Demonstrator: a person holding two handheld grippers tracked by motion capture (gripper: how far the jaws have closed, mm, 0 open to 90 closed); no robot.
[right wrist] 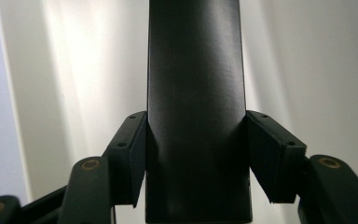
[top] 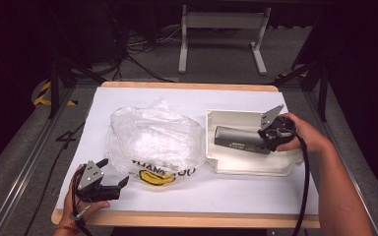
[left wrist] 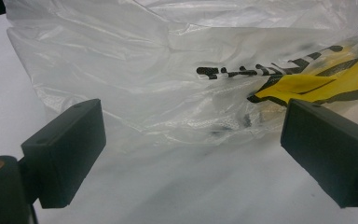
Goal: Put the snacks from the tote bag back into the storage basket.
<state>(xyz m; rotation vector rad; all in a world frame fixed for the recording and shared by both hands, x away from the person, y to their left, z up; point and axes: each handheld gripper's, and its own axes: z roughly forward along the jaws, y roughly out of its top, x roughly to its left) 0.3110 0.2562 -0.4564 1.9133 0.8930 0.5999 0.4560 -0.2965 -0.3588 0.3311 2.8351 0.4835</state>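
A long dark box (top: pixel 238 139) lies lengthwise over the white tray (top: pixel 221 118) at the right of the table. My right gripper (top: pixel 267 137) is shut on the box's right end; in the right gripper view both pads (right wrist: pixel 131 156) press the sides of the dark box (right wrist: pixel 196 93). A crumpled clear plastic bag (top: pixel 150 140) with black letters and a yellow print sits mid-table. My left gripper (top: pixel 113 178) rests open at the front left, jaws pointing at the bag (left wrist: pixel 168 70), nothing between its pads (left wrist: pixel 65 149).
White paper (top: pixel 187 98) covers the wooden tabletop. Cables trail from both grippers toward the front edge. A table frame (top: pixel 221 29) and floor cables lie beyond the far edge.
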